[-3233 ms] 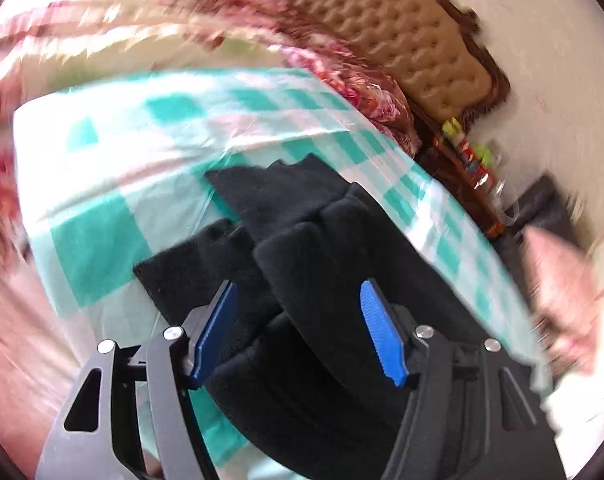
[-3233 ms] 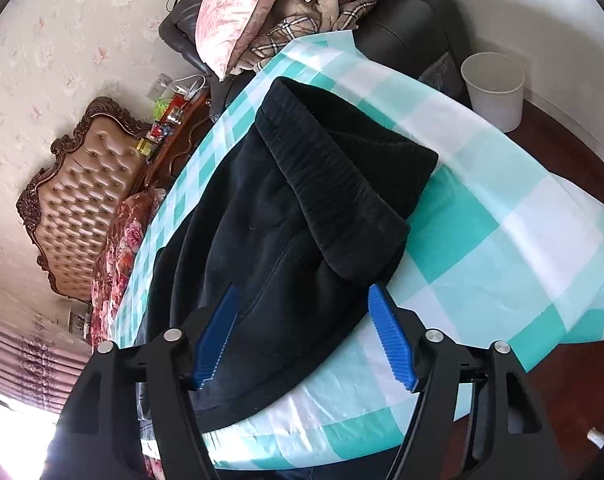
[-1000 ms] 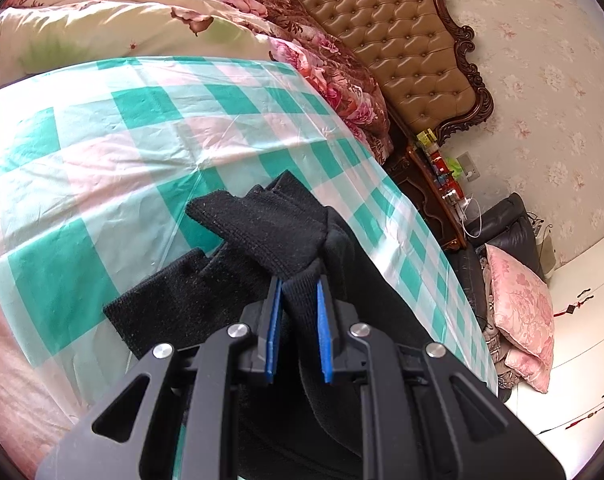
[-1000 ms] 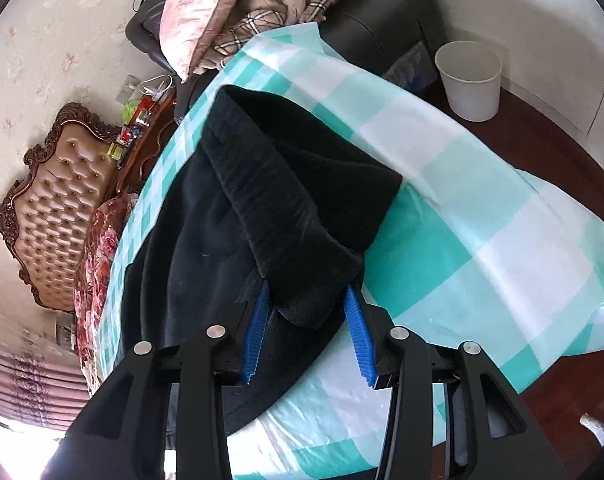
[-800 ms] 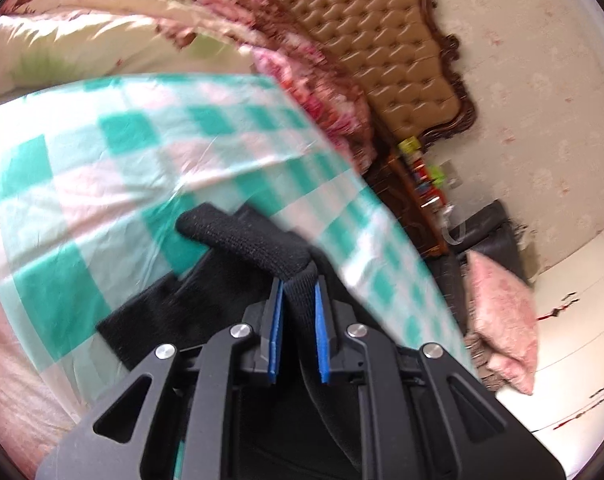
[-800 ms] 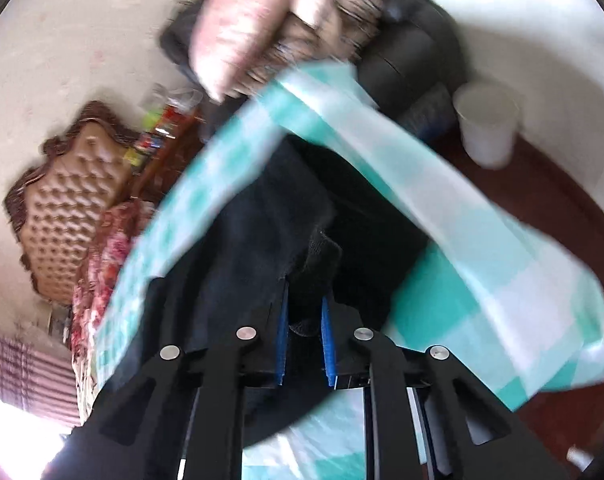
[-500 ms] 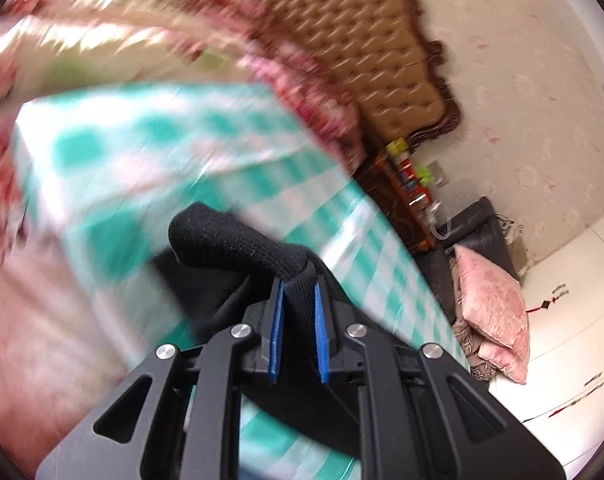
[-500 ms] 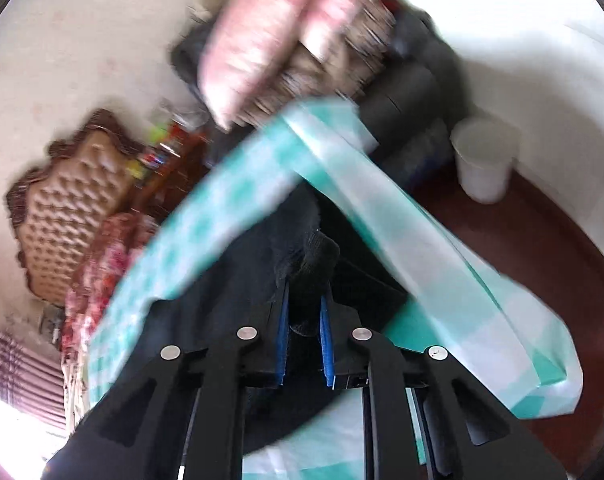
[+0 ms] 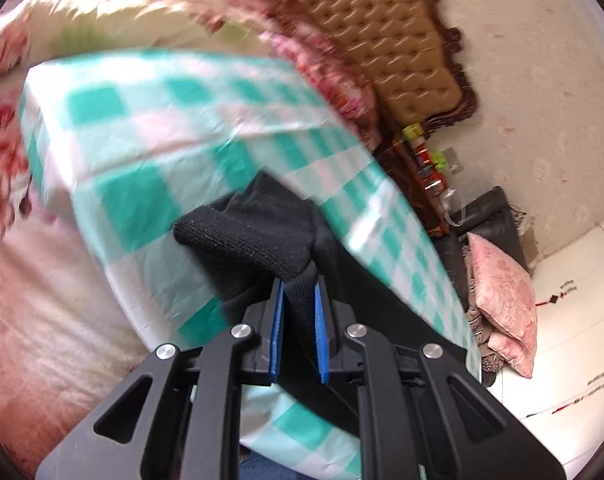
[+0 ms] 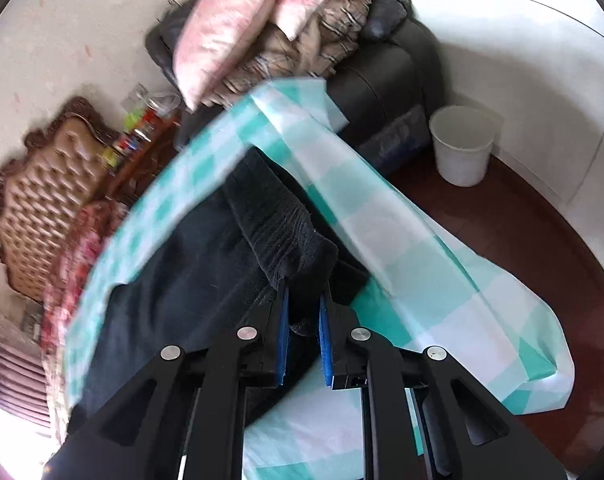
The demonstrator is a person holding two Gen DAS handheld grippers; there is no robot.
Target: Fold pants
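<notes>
Black pants (image 9: pixel 261 232) lie on a table under a green and white checked cloth (image 9: pixel 141 152). My left gripper (image 9: pixel 297 284) is shut on the ribbed leg cuff, which stands lifted off the cloth and droops to the left. In the right wrist view the pants (image 10: pixel 173 292) stretch away to the lower left. My right gripper (image 10: pixel 304 300) is shut on the ribbed waistband end (image 10: pixel 289 240), raised a little above the checked cloth (image 10: pixel 382 216). The fabric fills the gap between each pair of blue pads.
A floral bedspread (image 9: pixel 101 16) and a tufted brown headboard (image 9: pixel 382 28) lie beyond the table. A dark sofa with pink pillows (image 10: pixel 237 28) stands at the far end. A white bin (image 10: pixel 462 144) sits on the dark floor, right of the table.
The right gripper closed onto the waistband end and raised it. The left gripper, gripping the cuff throughout, carried it up and over the second leg, which is now hidden.
</notes>
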